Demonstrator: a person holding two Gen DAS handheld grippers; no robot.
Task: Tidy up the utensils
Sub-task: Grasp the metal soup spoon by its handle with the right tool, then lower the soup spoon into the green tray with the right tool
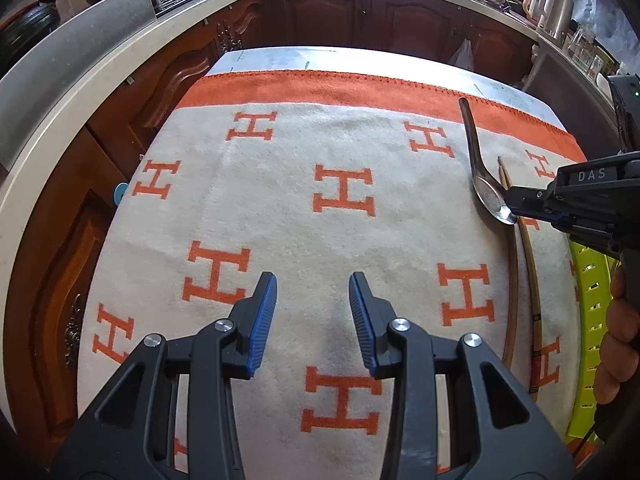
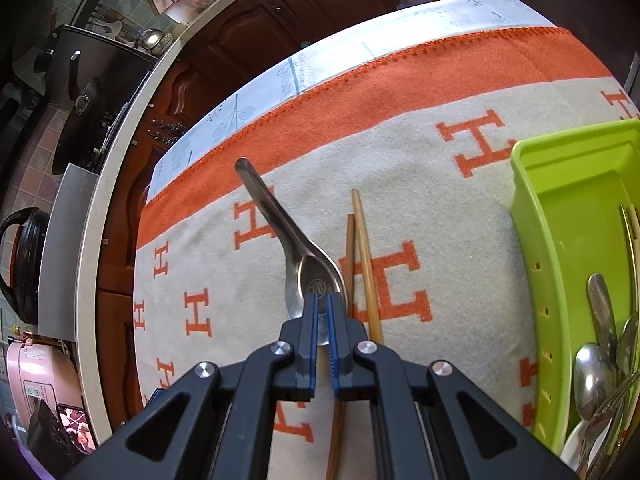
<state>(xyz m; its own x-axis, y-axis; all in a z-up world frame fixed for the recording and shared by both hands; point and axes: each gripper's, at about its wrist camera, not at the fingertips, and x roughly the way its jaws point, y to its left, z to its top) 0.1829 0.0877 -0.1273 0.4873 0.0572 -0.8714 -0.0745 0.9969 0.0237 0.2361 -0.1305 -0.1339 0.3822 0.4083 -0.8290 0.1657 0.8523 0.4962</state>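
While the left hand-held gripper hangs with its jaws partly apart and nothing between them over bare blanket, the step in hand belongs to the right hand-held gripper, whose jaws are closed to a narrow slit on the bowl edge of a metal spoon. In the right wrist view the spoon's handle runs from the pads toward 11 o'clock, its tip over the blanket's orange border, and whether the bowl has left the cloth cannot be told. Two wooden chopsticks lie just beside the spoon at 1 o'clock, pointing toward 12. Farther off at 3 o'clock stands the green utensil tray, already holding spoons and other cutlery. Judged from this, the spoon is being collected; the next move calls for carrying it toward 3 o'clock, clearing the tray wall, and releasing it among the spoons without snagging the chopsticks.
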